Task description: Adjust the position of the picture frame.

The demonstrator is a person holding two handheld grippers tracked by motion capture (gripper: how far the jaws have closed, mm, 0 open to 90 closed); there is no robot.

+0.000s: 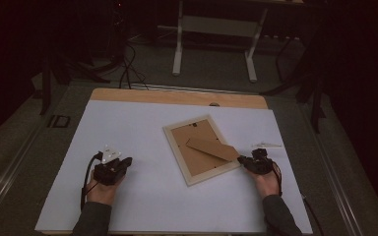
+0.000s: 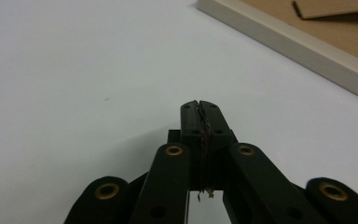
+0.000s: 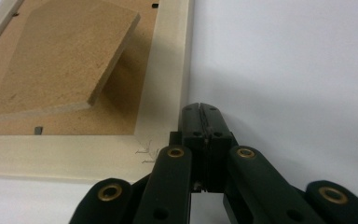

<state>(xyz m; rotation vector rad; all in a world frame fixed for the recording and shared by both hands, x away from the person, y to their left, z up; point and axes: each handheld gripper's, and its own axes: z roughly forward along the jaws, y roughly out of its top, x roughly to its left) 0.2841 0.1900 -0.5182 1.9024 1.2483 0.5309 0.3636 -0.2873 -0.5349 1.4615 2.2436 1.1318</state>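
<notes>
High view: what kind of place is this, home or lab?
Likely a lab or recording workspace, not a home: a white board covers the table, cables trail over grey carpet behind it, and a white desk frame stands in the dim background.

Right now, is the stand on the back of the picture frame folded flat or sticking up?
Sticking up. The stand lifts at an angle off the frame backing, with shadow under its raised edge.

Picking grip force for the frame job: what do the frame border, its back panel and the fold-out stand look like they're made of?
Frame border: likely painted or laminated wood, cream, matte; a mitre seam shows at the corner. Back panel: brown fibreboard, by its dull speckled face. Stand: same board, raw fibrous cut edge, tilted up off the panel. Both grippers are shut, holding nothing.
</notes>
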